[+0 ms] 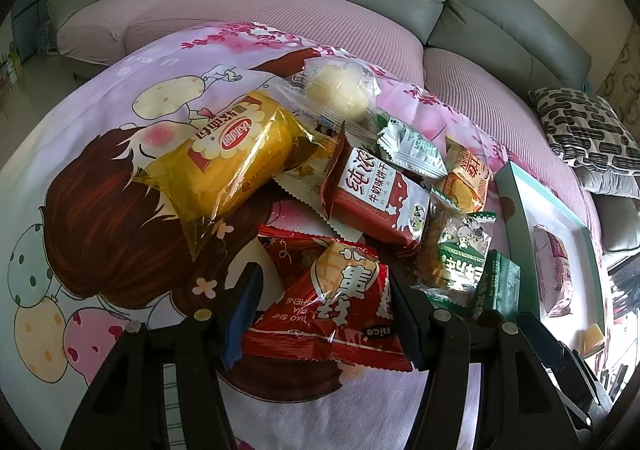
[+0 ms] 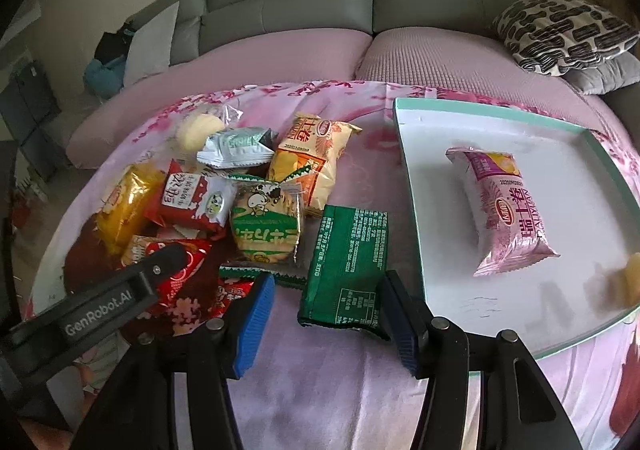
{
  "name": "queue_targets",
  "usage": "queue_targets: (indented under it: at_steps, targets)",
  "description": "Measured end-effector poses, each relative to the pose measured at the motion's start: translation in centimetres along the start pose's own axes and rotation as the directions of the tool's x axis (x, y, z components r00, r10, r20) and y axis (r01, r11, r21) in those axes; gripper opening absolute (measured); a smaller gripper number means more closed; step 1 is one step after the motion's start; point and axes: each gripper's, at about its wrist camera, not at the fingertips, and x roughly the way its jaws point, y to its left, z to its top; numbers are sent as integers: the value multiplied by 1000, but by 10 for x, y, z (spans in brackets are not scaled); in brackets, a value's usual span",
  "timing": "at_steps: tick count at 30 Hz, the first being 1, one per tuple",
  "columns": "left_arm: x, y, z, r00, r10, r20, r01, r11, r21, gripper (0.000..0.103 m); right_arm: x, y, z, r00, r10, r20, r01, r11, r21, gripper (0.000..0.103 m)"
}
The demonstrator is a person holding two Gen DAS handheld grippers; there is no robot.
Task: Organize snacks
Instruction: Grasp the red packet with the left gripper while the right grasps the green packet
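Snacks are seen heaped on a cartoon-print cloth (image 2: pixel 320 390), ready to be sorted into the white tray (image 2: pixel 404 137), where one pink packet (image 2: pixel 504 205) has been laid and a yellow object is blurred at the edge. One red packet (image 1: pixel 332 314) is bracketed by the left gripper (image 1: pixel 324 314) and one green packet (image 2: pixel 344 270) by the right gripper (image 2: pixel 328 310); whether either is clamped cannot be told. About nine packets are counted outside the tray

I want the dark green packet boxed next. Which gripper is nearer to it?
Right. The right gripper has the dark green packet between its open pads. The left gripper straddles a red snack bag further left, beside the pile.
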Motion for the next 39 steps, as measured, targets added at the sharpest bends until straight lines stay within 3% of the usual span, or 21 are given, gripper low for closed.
queue_targets:
  at_steps: [5,8,30,39]
  targets:
    - [0,0,0,1000,0,0,0,1000,0,63,-2,-2,1,999,32,9,-32,999,24,58]
    - [0,0,0,1000,0,0,0,1000,1,63,-1,-1,1,1000,-24,12,24,1000,0,56]
    - [7,-6,-5,999,28,-20,-28,999,22,62,22,15,-5,991,-134,-1,134,988,-83,49]
    - [3,-12,-4,999,31,-9,-31,999,35,61,19,11,-4,992,-124,7,124,991,-54,45]
